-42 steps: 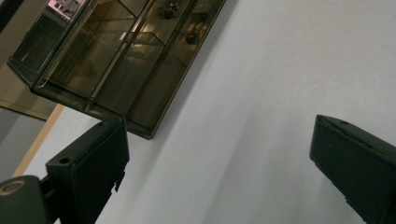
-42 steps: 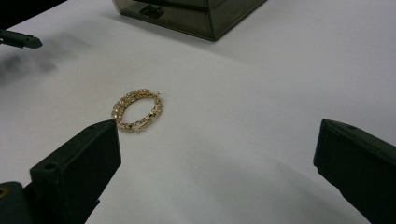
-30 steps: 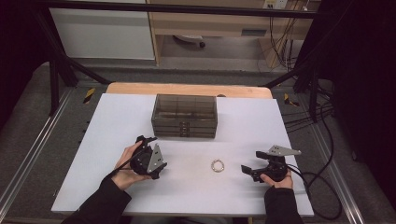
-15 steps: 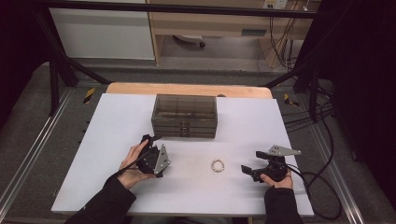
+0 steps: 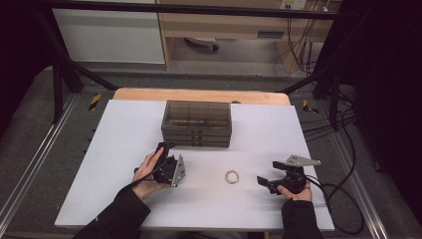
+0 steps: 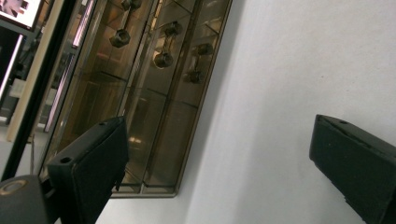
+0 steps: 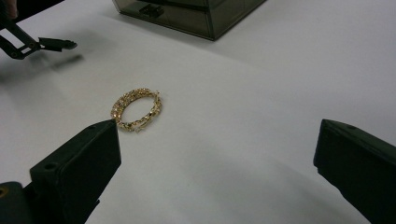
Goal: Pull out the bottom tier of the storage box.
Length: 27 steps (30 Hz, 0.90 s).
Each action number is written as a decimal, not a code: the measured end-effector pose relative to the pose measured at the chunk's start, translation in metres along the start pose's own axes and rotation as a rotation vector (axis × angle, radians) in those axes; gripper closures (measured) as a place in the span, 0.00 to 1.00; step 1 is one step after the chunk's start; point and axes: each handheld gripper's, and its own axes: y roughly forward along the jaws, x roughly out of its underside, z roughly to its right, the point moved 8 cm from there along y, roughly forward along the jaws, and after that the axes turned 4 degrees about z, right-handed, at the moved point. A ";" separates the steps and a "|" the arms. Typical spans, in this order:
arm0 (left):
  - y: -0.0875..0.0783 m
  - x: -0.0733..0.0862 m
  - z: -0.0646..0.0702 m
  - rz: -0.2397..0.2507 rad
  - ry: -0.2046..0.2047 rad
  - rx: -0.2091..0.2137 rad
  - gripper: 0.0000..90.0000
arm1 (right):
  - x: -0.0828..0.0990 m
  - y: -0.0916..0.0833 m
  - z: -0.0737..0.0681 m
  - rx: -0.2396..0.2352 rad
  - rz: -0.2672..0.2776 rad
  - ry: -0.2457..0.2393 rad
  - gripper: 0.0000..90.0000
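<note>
At lower centre of the high view, a gold bracelet (image 5: 232, 177) is lying on the white tabletop (image 5: 124, 124) between both tools: left tool (image 5: 164, 151) and right tool (image 5: 262, 181) are gaping wide, gripping nothing.

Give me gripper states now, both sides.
Left gripper: open, empty, facing the drawer box.
Right gripper: open, empty, pointed at the bracelet.

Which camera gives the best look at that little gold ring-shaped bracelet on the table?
The right gripper view: the gold ring-shaped bracelet lies close, its studded links clear. The high view shows it as a tiny loop.
</note>
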 end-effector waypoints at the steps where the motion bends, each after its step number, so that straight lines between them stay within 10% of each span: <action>1: 0.001 -0.001 0.000 0.001 0.001 -0.004 0.05 | 0.000 0.000 0.000 0.000 0.000 0.000 0.01; 27: 0.024 -0.013 0.003 -0.026 0.119 -0.095 0.14 | 0.000 0.000 0.000 0.000 -0.001 -0.004 0.01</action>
